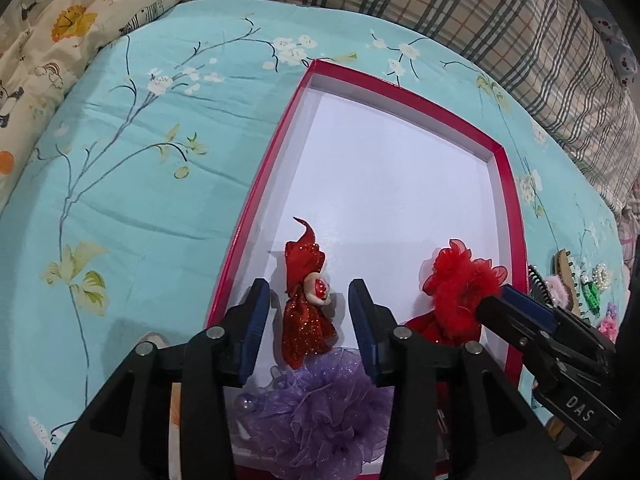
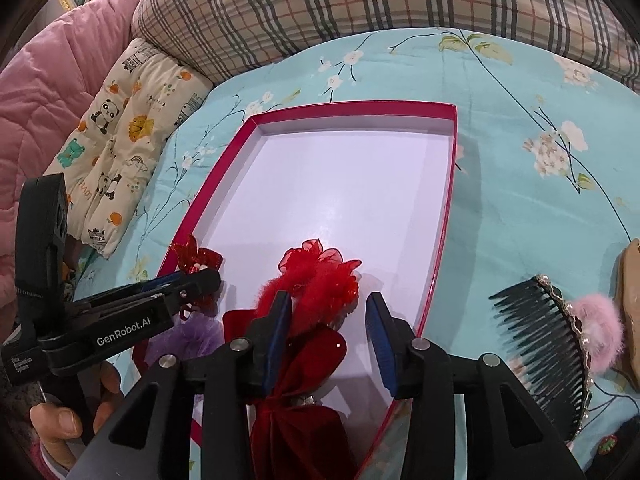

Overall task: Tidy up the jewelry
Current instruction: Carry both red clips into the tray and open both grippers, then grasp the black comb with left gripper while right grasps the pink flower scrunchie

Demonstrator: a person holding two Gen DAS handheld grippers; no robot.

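A shallow red box [image 1: 256, 184] with a white floor lies on the bed; it also shows in the right wrist view [image 2: 444, 208]. Inside at its near end lie a glittery red bow clip [image 1: 306, 300], a purple tulle flower [image 1: 324, 408], a fluffy red flower piece [image 1: 460, 280] and a dark red velvet bow [image 2: 304, 424]. My left gripper [image 1: 308, 328] is open, its fingers on either side of the glittery bow. My right gripper [image 2: 328, 336] is open over the red flower [image 2: 320, 276] and velvet bow.
Right of the box on the blue floral sheet [image 1: 140, 184] lie a black hair comb [image 2: 536, 344], a pink fluffy clip [image 2: 596, 328], a wooden brush [image 2: 630, 300] and small ornaments [image 1: 596, 284]. Pillows line the far edge.
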